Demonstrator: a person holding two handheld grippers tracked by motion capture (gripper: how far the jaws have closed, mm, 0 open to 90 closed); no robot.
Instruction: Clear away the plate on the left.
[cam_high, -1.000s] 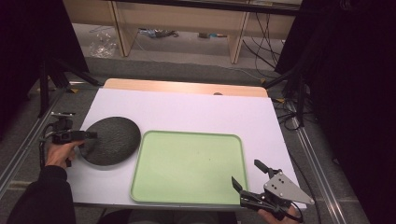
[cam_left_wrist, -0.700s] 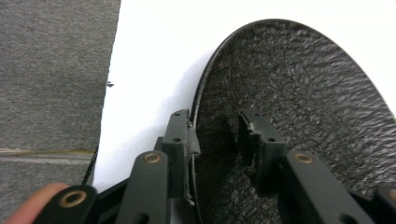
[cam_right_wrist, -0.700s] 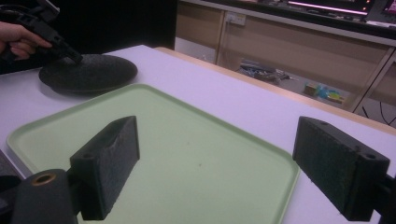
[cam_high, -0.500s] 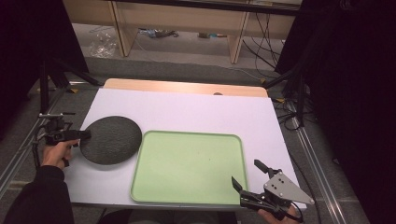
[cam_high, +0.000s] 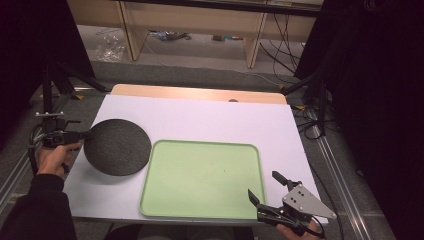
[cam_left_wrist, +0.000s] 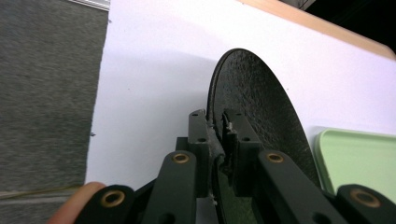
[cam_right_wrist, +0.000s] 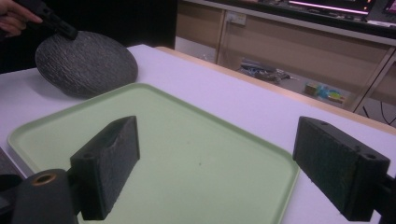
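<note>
A round black plate (cam_high: 117, 147) with a rough surface is on the white table's left side, just left of a light green tray (cam_high: 200, 180). My left gripper (cam_high: 84, 135) is shut on the plate's left rim. In the left gripper view the jaws pinch that rim (cam_left_wrist: 217, 135), and the plate (cam_left_wrist: 261, 107) runs away from them towards the tray (cam_left_wrist: 359, 154). The right gripper view has the plate (cam_right_wrist: 86, 63) tipped up on its held side. My right gripper (cam_high: 267, 187) stands open at the tray's front right corner, its jaws (cam_right_wrist: 224, 163) wide apart over the tray (cam_right_wrist: 187, 154) with nothing between them.
The white table top (cam_high: 210, 120) ends in a bare wooden strip (cam_high: 200, 93) at the back. Behind it are low shelves (cam_high: 200, 20) with clutter and cables on the floor. Metal rails (cam_high: 340, 175) run along both sides of the table.
The left gripper has tipped the plate up by its left rim and nudged it slightly to the right. The left hand has drawn a little outward. The right gripper has stayed still.
</note>
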